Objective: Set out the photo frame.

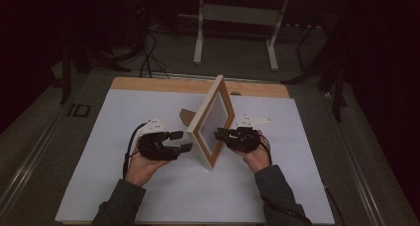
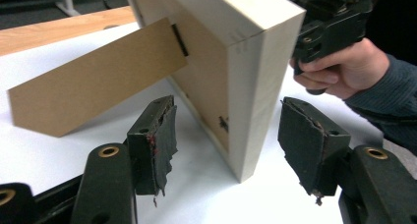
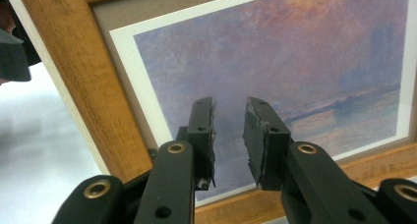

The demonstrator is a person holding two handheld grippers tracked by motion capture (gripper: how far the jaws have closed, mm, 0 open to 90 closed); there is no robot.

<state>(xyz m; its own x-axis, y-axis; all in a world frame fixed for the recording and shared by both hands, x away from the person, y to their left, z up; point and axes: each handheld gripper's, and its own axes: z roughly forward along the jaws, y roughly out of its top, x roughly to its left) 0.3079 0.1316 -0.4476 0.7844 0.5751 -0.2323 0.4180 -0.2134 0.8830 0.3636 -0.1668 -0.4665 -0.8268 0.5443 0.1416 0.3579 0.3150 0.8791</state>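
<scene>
The picture frame [image 1: 212, 122] stands upright on the white counter [image 1: 124, 186], between the two hands, and its cardboard stand [image 2: 93, 79] is folded out behind it and touches the counter. I think the step in hand is to let the frame stand alone.

The left claw [image 1: 182, 141] is open, with the frame's pale side edge [image 2: 255, 101] between its jaws, and the pads [image 2: 164, 135] do not press on it. The right claw [image 3: 228, 140] points at the printed picture [image 3: 295, 62]; its jaws stand a little apart and hold nothing.

To do this well, draw both claws straight back from the frame (slowly, not sideways), so that no pad catches the edge and tips it. Watch the stand: if the frame rocks, it should be spread wider.
</scene>
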